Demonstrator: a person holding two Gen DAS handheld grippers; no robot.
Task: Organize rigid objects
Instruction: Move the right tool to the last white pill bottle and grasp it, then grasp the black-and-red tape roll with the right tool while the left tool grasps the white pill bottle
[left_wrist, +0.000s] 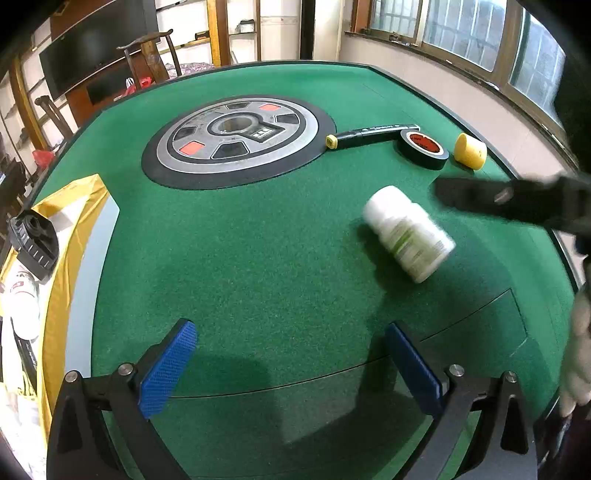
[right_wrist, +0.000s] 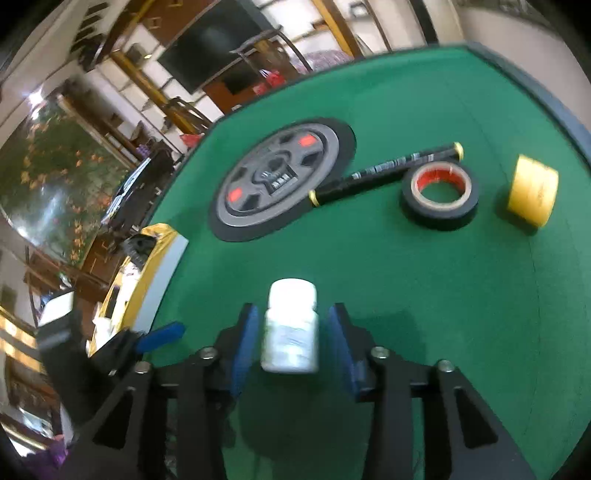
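A white pill bottle lies on its side on the green felt table. My right gripper straddles it, one blue pad on each side. A thin gap shows on both sides, so the pads do not press on it. In the left wrist view one blurred black finger of that gripper shows just beyond the bottle. My left gripper hovers open over bare felt, nearer than the bottle, with nothing between its blue pads.
Behind the bottle lie a black tape roll, a yellow tape roll and a black marker. A round grey console sits mid-table. A yellow bag lies at the left edge.
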